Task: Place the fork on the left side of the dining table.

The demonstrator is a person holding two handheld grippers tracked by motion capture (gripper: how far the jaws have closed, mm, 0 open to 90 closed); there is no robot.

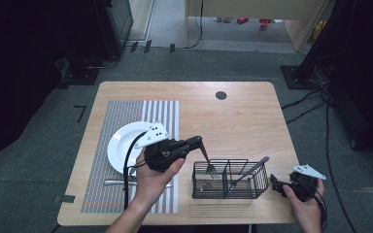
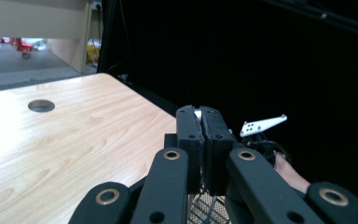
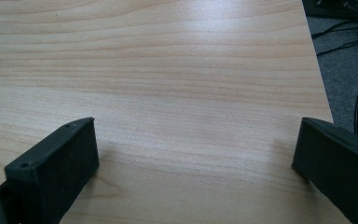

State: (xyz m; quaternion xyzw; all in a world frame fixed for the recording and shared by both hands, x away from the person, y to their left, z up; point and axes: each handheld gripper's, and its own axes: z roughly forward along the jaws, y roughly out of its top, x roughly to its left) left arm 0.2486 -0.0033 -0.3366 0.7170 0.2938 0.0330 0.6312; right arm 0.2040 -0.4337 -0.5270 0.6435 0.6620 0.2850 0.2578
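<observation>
- Left gripper (image 1: pixel 200 141) is over the table (image 1: pixel 243 111), just above the left end of a black wire basket (image 1: pixel 229 179); jaws pinched together on the top of a thin metal utensil handle.
- The utensil, a fork (image 1: pixel 210 165), hangs down from the jaws, tines low inside the basket's left compartment; whether the tines touch the basket floor I cannot tell.
- In the left gripper view, the two pads (image 2: pixel 189 140) are pressed nearly flat together with a sliver of pale metal showing at the top of the seam, and wire mesh of the basket sits right below them.
- Left hand (image 1: pixel 158 167) wraps the gripper body from below, cable trailing back toward the near table edge.
- The basket sits at the near middle-right of the table and has compartments split by wire dividers. Another utensil (image 1: pixel 250 171) leans in a right compartment, its handle sticking up and out to the right.
- Right gripper (image 1: pixel 276 184) rests low at the near right corner of the table, just beside the basket's right end, held in the right hand (image 1: pixel 305 199).
- In the right gripper view the jaws stand wide apart, holding nothing, with bare wood between them.
- White plate (image 1: pixel 124 143) lies on a striped placemat (image 1: pixel 126 160) at the table's left, partly behind the left hand.
- A piece of cutlery (image 1: pixel 116 182) lies on the placemat near the plate's front edge.
- Round dark hole (image 1: pixel 221 95) in the tabletop at the far side.
</observation>
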